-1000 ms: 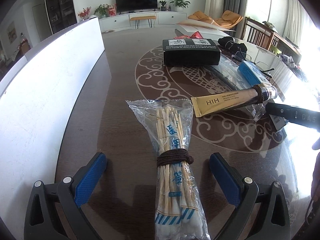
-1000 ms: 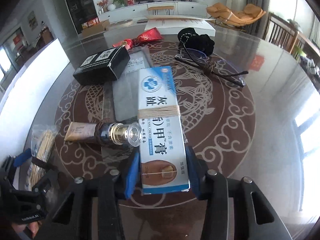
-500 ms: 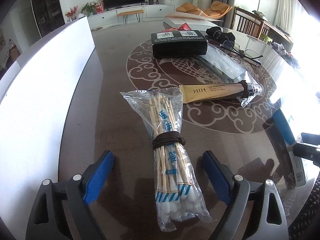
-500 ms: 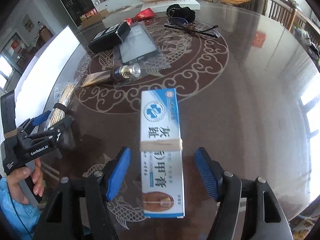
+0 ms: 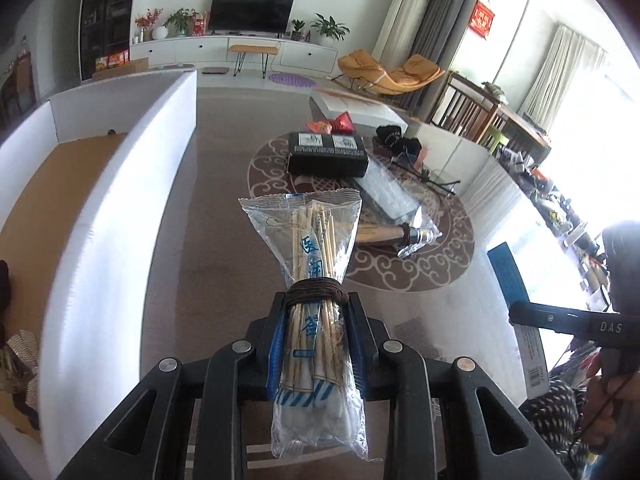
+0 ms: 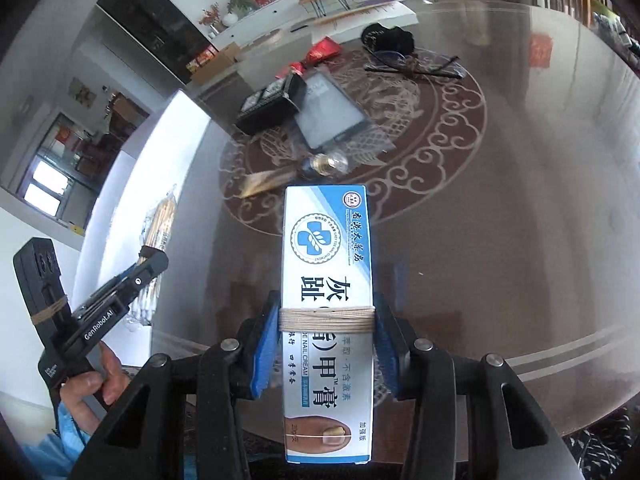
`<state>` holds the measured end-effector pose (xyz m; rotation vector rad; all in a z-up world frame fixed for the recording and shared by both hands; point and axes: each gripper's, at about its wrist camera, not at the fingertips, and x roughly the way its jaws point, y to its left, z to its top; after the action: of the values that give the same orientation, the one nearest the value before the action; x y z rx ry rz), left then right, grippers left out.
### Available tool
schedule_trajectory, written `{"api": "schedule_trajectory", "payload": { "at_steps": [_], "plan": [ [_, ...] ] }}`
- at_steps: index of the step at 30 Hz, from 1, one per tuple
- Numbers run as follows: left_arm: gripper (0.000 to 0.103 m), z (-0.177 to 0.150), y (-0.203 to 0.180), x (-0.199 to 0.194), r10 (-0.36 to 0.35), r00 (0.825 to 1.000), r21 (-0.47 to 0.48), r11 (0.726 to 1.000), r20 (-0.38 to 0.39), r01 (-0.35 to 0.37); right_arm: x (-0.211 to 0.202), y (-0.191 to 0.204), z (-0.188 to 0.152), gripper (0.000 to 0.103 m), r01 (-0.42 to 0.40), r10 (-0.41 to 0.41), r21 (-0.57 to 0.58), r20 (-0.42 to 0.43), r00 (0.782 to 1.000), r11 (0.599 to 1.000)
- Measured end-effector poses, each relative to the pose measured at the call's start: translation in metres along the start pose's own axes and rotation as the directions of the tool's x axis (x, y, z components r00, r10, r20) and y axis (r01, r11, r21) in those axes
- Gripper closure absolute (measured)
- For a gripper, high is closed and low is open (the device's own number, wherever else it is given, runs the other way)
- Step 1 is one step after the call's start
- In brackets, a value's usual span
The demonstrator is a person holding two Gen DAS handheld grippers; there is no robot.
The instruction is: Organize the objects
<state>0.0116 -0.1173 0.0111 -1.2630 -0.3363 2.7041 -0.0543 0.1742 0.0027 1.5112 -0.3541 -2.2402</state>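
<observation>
Flanking the table (image 5: 208,200) on the left, the white box (image 5: 120,200) lies nearest the left gripper (image 5: 316,344), clamped on the cotton swab pack (image 5: 314,264) (long axis forward, lifted); the right gripper (image 6: 326,352) pinches the nail cream carton (image 6: 327,280), with the black box (image 5: 327,154) well beyond.

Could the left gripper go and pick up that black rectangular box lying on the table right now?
Probably not as things stand. The left gripper is shut on the clear bag of cotton swabs, so it has no free grip. The path to the black rectangular box looks open; it would need to put the bag down first.
</observation>
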Motion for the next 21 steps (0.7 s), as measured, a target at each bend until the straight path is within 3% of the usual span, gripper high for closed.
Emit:
{"api": "schedule_trajectory", "payload": {
  "at_steps": [4,8,12,15,16,17,18,19,20,21],
  "plan": [
    [0.075,0.017,0.044,-0.06,0.032,0.996,-0.071,0.997,0.088,-0.026,-0.013,0.076,0.023,0.059,-0.138,0.14,-0.086,0.019,0.99,0.987],
    [0.075,0.025,0.112,-0.101,0.195,0.974,-0.145,0.973,0.119,-0.177,-0.005,0.178,0.039,0.059,-0.283,0.284,-0.206,-0.026,0.958,0.937],
    [0.075,0.023,0.184,-0.111,0.35,0.934,-0.233,0.916,0.067,-0.326,0.025,0.276,0.039,0.059,-0.362,0.354,-0.32,-0.087,0.931,0.876],
    [0.075,0.019,0.217,-0.097,0.43,0.903,-0.212,0.88,-0.024,-0.425,0.067,0.33,0.037,0.058,-0.415,0.394,-0.354,-0.135,0.909,0.838],
    [0.073,0.017,0.224,-0.092,0.461,0.886,-0.206,0.863,-0.05,-0.461,0.082,0.344,0.035,0.053,-0.415,0.391,-0.379,-0.142,0.909,0.827],
    [0.066,0.015,0.23,-0.089,0.494,0.867,-0.205,0.843,-0.068,-0.496,0.097,0.356,0.031,0.044,-0.383,0.352,-0.408,-0.152,0.923,0.829],
    [0.058,0.014,0.233,-0.089,0.519,0.85,-0.209,0.825,-0.083,-0.525,0.108,0.362,0.027,0.029,-0.326,0.292,-0.433,-0.145,0.945,0.84],
    [0.041,0.012,0.235,-0.092,0.53,0.844,-0.221,0.816,-0.08,-0.534,0.114,0.362,0.022,0.02,-0.273,0.241,-0.444,-0.128,0.962,0.854],
    [0.029,0.01,0.233,-0.098,0.537,0.842,-0.237,0.813,-0.048,-0.532,0.115,0.355,0.017,0.018,-0.235,0.209,-0.441,-0.106,0.972,0.866],
    [0.025,0.009,0.229,-0.105,0.545,0.839,-0.25,0.812,-0.004,-0.528,0.112,0.343,0.012,0.017,-0.205,0.19,-0.437,-0.079,0.979,0.876]
  ]
}}
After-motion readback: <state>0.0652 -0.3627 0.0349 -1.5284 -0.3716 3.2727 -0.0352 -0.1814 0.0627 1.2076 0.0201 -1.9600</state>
